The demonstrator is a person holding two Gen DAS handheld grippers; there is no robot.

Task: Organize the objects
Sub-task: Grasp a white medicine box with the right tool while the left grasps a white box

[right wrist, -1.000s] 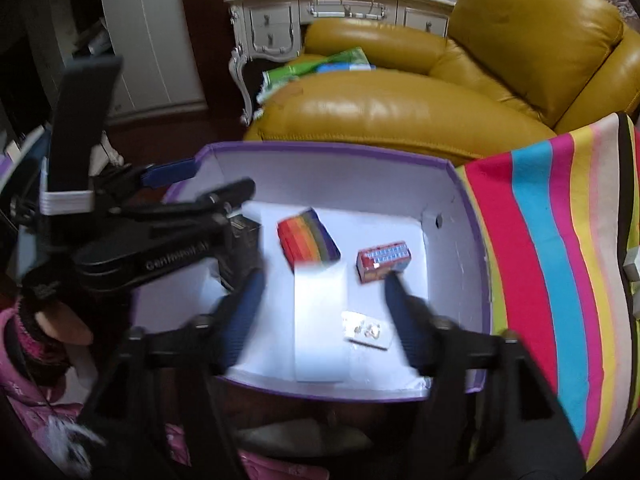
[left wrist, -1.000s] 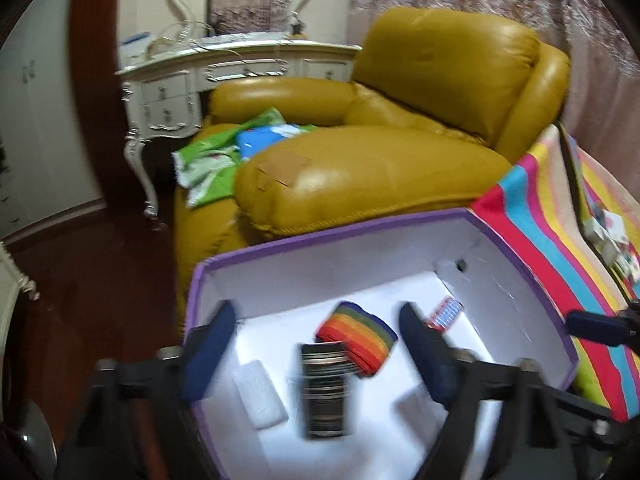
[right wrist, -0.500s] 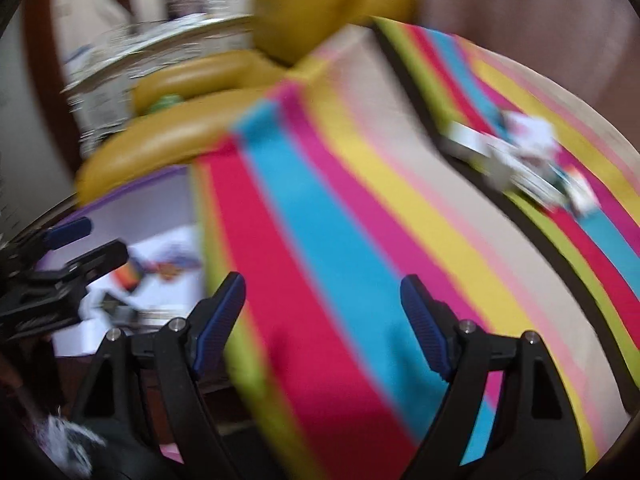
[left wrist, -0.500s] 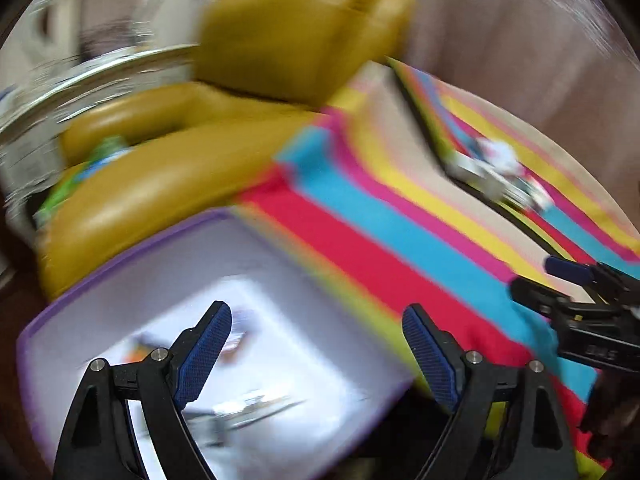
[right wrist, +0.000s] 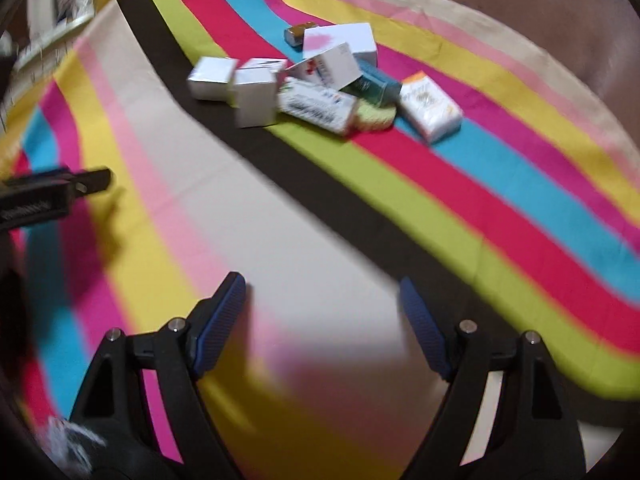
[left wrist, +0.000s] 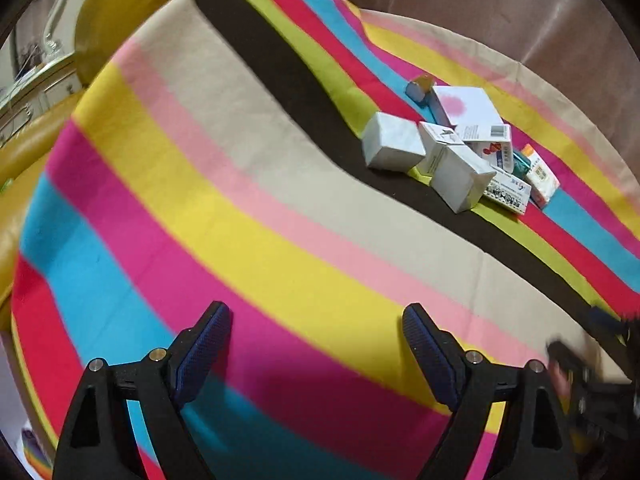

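Through my left wrist camera, my left gripper [left wrist: 316,332] hangs over a striped cloth [left wrist: 248,216] of pink, yellow, blue, red and beige bands. Its two blue-padded fingers [left wrist: 204,344] stand wide apart with only cloth showing between them; they hold nothing. The pile of small boxes [left wrist: 460,148] lies well ahead and to the right, where the black stripe meets the green and red ones. A plain white box [left wrist: 392,140] sits at the pile's left end, touching another white box [left wrist: 460,176] that tilts against a flat printed carton. A larger white box with a pink blotch [left wrist: 464,106] lies behind them. A yellow armchair [left wrist: 120,8] rises past the cloth's far left edge. My right gripper shows as a dark blur at the lower right edge.

Through my right wrist camera, my right gripper [right wrist: 320,312] is also over the cloth, above the beige band. Its jaws have just been opening and now stand wide, nothing between them. The boxes lie ahead in the upper middle, well apart from my fingers [right wrist: 220,320]. A white pack with orange print [right wrist: 430,108] lies just to the right of the heap, on the blue stripe. My left gripper's dark tip pokes in from the left edge.
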